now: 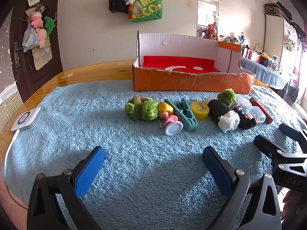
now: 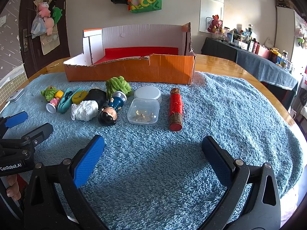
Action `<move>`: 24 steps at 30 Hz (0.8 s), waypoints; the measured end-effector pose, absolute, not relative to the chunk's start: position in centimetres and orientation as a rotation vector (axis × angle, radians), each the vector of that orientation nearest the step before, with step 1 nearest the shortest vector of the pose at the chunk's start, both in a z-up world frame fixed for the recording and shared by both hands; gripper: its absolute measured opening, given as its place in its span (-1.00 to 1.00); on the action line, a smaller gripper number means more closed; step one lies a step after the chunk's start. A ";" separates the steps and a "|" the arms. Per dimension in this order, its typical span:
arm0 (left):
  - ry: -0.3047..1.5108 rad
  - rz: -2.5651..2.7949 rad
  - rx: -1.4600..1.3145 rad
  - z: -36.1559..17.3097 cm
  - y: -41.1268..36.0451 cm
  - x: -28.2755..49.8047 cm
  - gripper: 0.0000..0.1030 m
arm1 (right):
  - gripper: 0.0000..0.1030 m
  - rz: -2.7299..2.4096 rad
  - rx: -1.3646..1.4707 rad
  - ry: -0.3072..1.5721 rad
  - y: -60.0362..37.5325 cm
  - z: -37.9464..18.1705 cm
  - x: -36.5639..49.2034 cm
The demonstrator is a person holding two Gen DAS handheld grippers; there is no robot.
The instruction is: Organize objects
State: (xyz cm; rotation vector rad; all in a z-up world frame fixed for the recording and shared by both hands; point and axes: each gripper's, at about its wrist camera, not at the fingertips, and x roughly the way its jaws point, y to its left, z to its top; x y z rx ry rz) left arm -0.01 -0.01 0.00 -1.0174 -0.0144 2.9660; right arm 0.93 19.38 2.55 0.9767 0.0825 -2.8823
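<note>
An open orange cardboard box [image 1: 191,82] [image 2: 130,72] with a red floor stands at the back of a blue towel. In front of it lies a row of small objects: green fuzzy balls [image 1: 141,108], a pink and yellow toy [image 1: 168,118], a teal clip [image 1: 182,114], a yellow tin [image 1: 199,110], a black roll with white paper [image 2: 86,109], a figurine [image 2: 110,111], a clear plastic case [image 2: 143,111], a round white lid [image 2: 147,94] and a red cylinder [image 2: 175,109]. My left gripper [image 1: 153,159] and right gripper [image 2: 153,151] are open and empty, near the towel's front.
The blue towel [image 2: 230,115] covers a wooden table [image 2: 220,63]. A white device with a cable [image 1: 26,118] lies at the towel's left edge. A door with hanging toys [image 1: 38,28] is at the back left, a cluttered side table [image 2: 268,61] at the right.
</note>
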 end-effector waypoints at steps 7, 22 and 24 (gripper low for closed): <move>-0.014 2.966 -1.017 0.0 0.0 0.0 1.00 | 1.00 -2.883 0.976 0.082 19.4 2.5 0.9; -0.017 2.953 -1.047 0.2 0.0 -0.2 1.00 | 1.00 -2.859 1.000 0.075 19.7 2.6 0.8; -0.031 2.944 -1.052 0.6 -0.4 -0.2 1.00 | 1.00 -2.843 1.007 0.044 19.7 3.1 1.1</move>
